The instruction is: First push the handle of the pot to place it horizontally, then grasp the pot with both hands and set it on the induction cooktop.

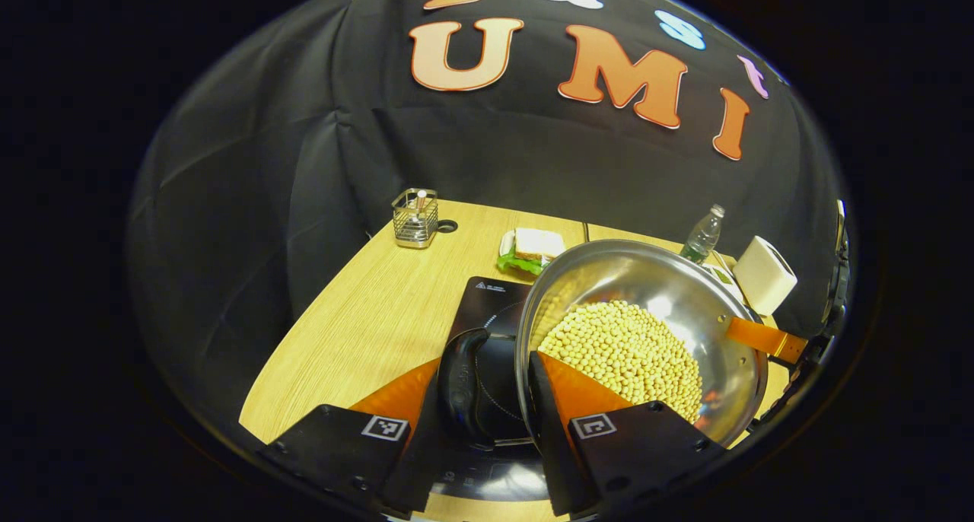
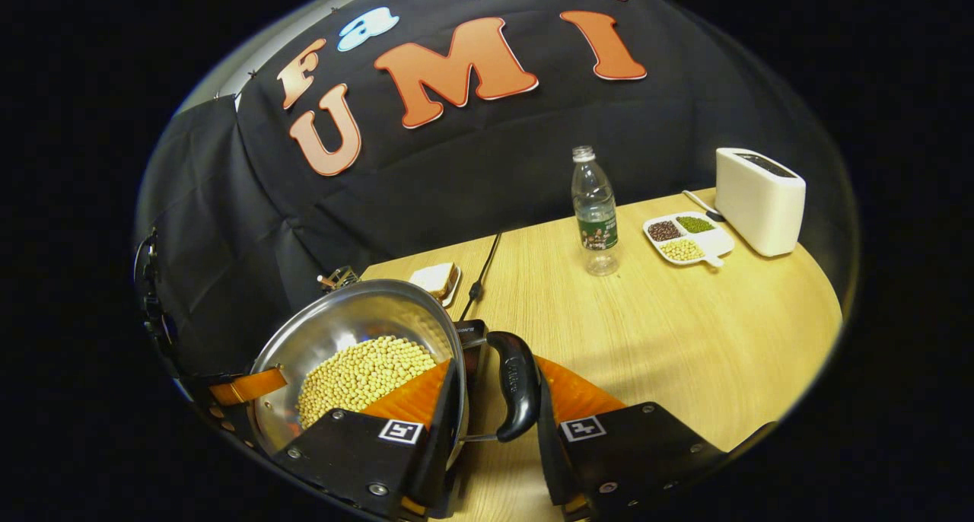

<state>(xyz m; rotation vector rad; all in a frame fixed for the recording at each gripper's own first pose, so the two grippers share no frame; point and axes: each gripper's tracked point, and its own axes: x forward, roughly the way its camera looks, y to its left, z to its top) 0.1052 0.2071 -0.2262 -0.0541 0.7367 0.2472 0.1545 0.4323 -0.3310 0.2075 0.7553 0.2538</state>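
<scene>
A steel pot (image 1: 685, 294) holding yellow soybeans (image 1: 628, 351) is gripped from both sides. My left gripper (image 1: 487, 358) is shut on its black left handle (image 1: 460, 381), one finger outside the handle and the other inside the rim. Under that handle lies the black induction cooktop (image 1: 487, 301), partly covered by the pot. My right gripper (image 2: 494, 362) is shut on the pot's other black handle (image 2: 517, 385) in the same way. Each view shows the opposite gripper's finger on the far rim (image 1: 765, 339) (image 2: 247, 385). Whether the pot's base touches the cooktop is hidden.
On the wooden table (image 2: 685, 339) stand a water bottle (image 2: 595, 210), a divided dish of beans (image 2: 689, 237) and a white toaster (image 2: 761, 202). A wire basket (image 1: 415, 218) and a plate of food (image 1: 533, 248) sit at the back, with a cable (image 2: 483, 267).
</scene>
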